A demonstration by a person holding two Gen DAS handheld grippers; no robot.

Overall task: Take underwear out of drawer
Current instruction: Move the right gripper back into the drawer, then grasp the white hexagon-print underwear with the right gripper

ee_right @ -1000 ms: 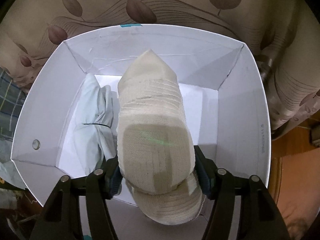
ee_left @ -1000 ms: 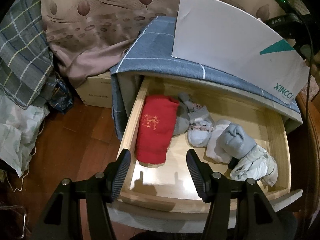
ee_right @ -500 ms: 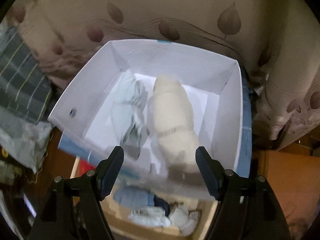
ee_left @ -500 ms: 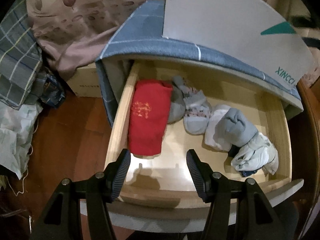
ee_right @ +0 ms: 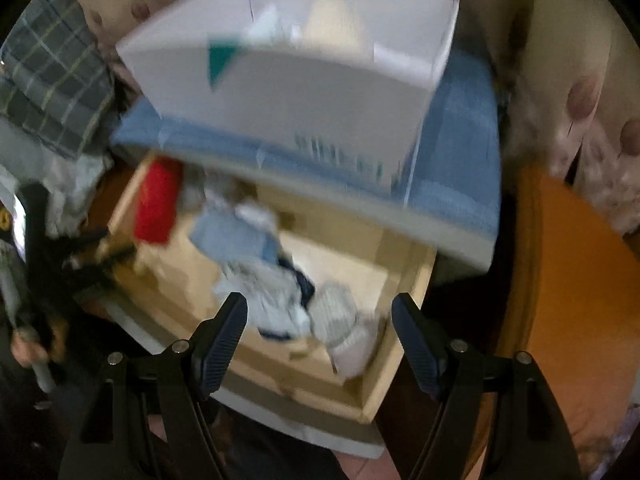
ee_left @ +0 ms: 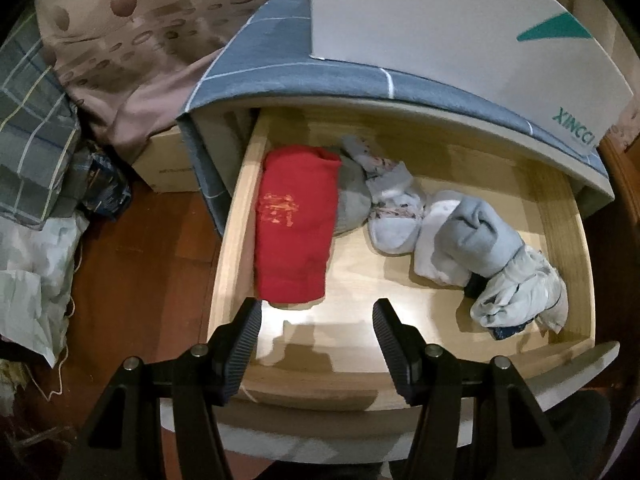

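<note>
Inside the open wooden drawer [ee_left: 236, 216] the underwear lies in loose heaps: a folded red piece [ee_left: 294, 224] along the left wall, its long axis running front to back, then grey and pale rolled pieces [ee_left: 464, 236] trailing to a crumpled whitish bundle [ee_left: 520, 300] in the front right corner. The left gripper [ee_left: 317, 334] hangs over the drawer's front edge, jaws wide with nothing between them; the red piece's near end lies just ahead of them, toward the left finger. The right gripper [ee_right: 319, 336] is also open and empty, its jaws having just been opening, and in its blurred view the whitish bundle [ee_right: 280, 304] sits between and just beyond its fingertips. Judging by that, each hand has a piece close ahead, the left nearer the red one, the right nearer the bundle. Above the drawer, a white box [ee_left: 460, 36] stands on the blue-cloth-covered top [ee_left: 256, 60].
</note>
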